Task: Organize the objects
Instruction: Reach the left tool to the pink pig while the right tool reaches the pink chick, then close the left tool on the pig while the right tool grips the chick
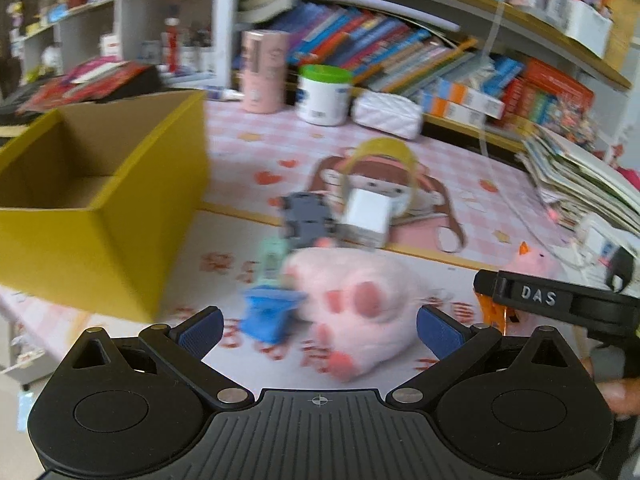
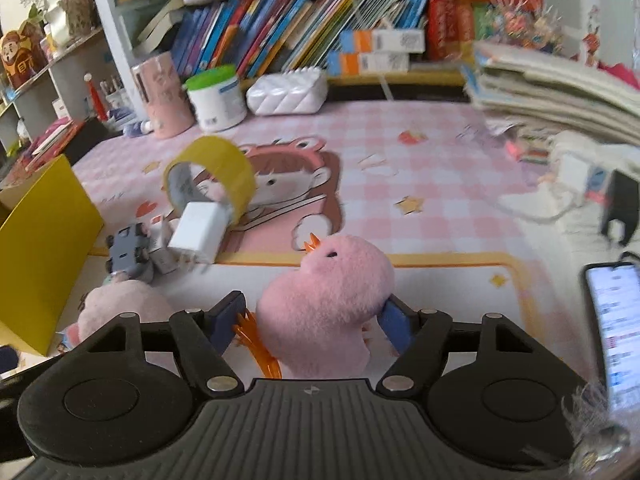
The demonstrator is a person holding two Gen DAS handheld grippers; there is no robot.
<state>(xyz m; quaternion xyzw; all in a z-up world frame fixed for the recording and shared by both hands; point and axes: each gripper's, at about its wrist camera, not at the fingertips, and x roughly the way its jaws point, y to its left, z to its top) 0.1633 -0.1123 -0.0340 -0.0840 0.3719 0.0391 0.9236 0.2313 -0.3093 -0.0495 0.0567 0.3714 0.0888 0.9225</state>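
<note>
My right gripper (image 2: 314, 322) is shut on a pink plush duck (image 2: 328, 300) with an orange beak and orange feet, just above the mat. My left gripper (image 1: 320, 326) is open and empty, with a pink plush paw toy (image 1: 356, 300) lying between and just beyond its fingers. An open yellow cardboard box (image 1: 92, 216) stands at the left; its wall shows in the right wrist view (image 2: 44, 256). On the mat lie a white charger (image 1: 366, 210), a grey toy car (image 1: 306, 220), a yellow tape roll (image 2: 216, 172) and a blue item (image 1: 268, 312).
A pink checked mat (image 2: 400, 184) covers the desk. At the back stand a pink cylinder (image 2: 162, 98), a green-lidded white tub (image 2: 216, 98), a white quilted pouch (image 2: 286, 90) and shelved books. A paper stack (image 2: 560, 92) and a phone (image 2: 616, 320) are at the right.
</note>
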